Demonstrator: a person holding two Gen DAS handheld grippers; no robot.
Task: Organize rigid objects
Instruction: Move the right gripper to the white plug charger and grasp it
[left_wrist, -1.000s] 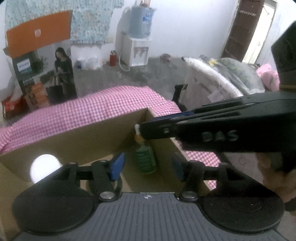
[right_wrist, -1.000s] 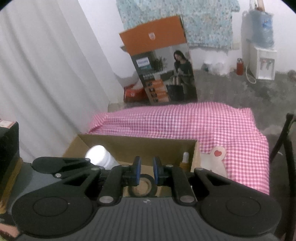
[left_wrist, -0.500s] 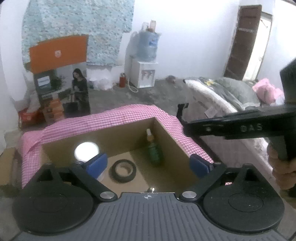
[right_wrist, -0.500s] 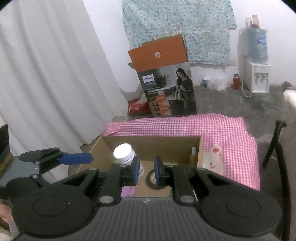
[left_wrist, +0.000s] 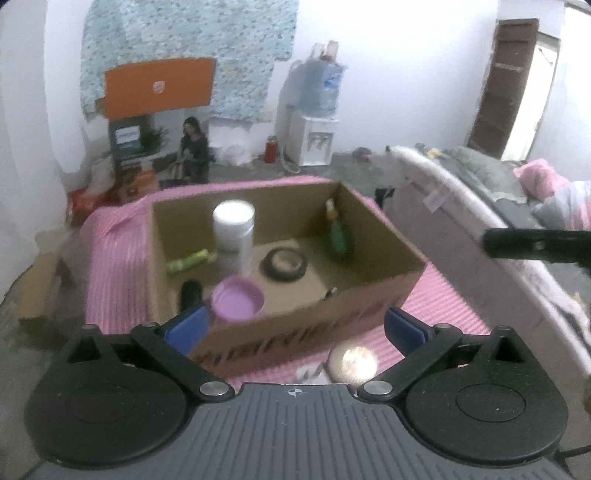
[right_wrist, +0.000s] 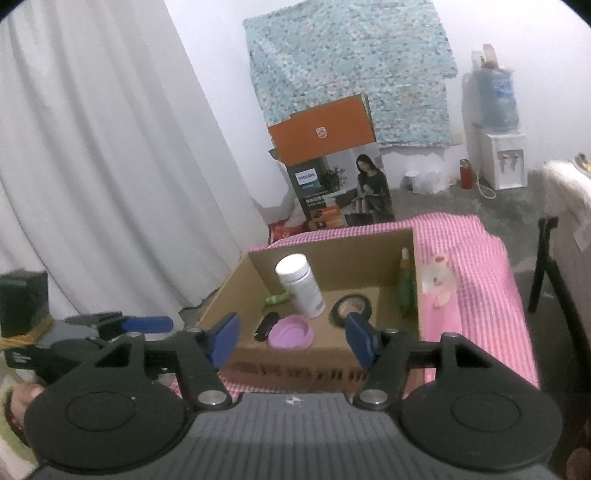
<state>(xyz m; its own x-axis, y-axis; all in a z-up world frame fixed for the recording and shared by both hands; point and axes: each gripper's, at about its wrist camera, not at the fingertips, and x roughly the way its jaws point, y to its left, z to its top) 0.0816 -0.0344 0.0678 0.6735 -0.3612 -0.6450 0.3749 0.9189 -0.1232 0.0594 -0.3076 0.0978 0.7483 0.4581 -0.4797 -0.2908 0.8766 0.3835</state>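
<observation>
Plainly, both tongs, left (left_wrist: 293, 325) and right (right_wrist: 291, 341), hang released and empty at the bottom of their frames, just before the cardboard box (left_wrist: 369, 301). One risk, as I judge it: a low reach could catch the thin near wall and drag the box across the soft pink checked cloth (right_wrist: 476, 295) on the worktop. Inside, mid-frame, the shallow purple dish (left_wrist: 238, 301) lies nearest, then a black ring (left_wrist: 283, 263), a smooth white cylindrical bottle (left_wrist: 233, 230) standing tall enough to topple, and a slim green bottle (left_wrist: 339, 238) in the far corner.
</observation>
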